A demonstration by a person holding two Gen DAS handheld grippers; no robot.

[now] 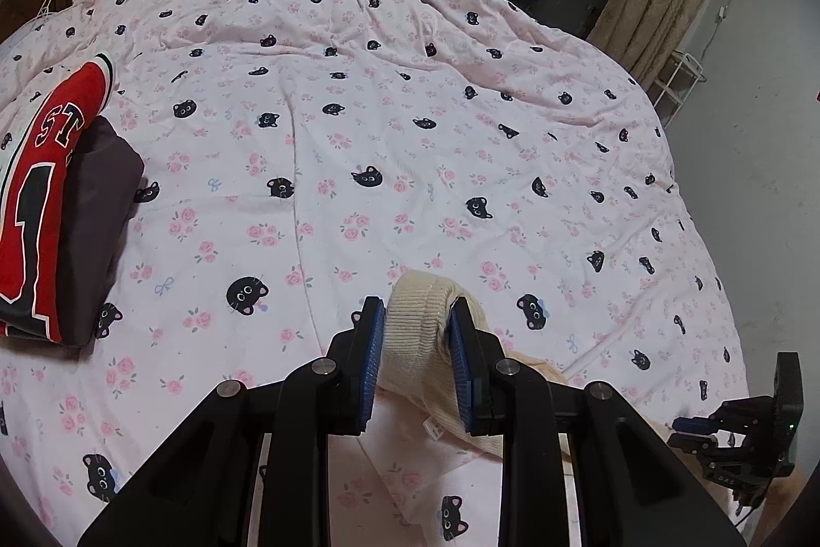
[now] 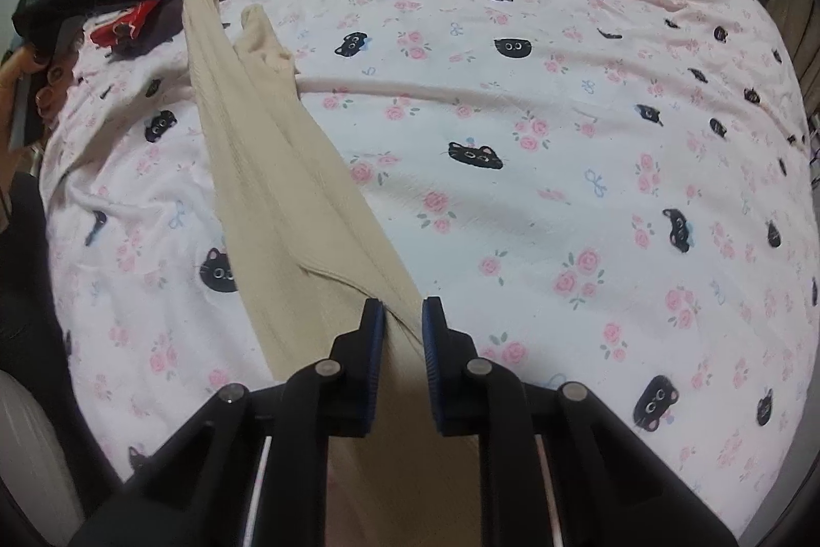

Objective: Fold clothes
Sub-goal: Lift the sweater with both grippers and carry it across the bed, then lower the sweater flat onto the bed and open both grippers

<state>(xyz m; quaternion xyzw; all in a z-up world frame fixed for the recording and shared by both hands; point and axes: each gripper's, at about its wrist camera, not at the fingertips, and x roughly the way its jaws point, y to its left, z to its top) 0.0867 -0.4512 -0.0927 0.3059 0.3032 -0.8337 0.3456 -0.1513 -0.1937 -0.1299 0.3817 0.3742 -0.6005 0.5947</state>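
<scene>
Left claw (image 1: 416, 326) clamps cream garment's (image 2: 266, 167) ribbed end; right claw (image 2: 403, 321) pinches other end, stretched over bed (image 2: 564, 198). Unfolded. Red jersey (image 1: 41, 198) stacked at left edge, done.

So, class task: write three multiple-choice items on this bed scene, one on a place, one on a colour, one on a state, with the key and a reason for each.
1. Where does the red jersey lie in the left wrist view?
A. at the left edge, on a dark folded garment
B. in the middle of the bed
C. by the curtains

2. What colour is the knit garment in the grippers?
A. red
B. cream
C. black

3. How is the left gripper?
A. open above the bedspread
B. shut on the ribbed cuff
C. out of view

Key: A, the red jersey rests on the dark folded garment; B, the cream knit garment stretches across the bedspread; B, the left gripper pinches the ribbed cuff.
</scene>
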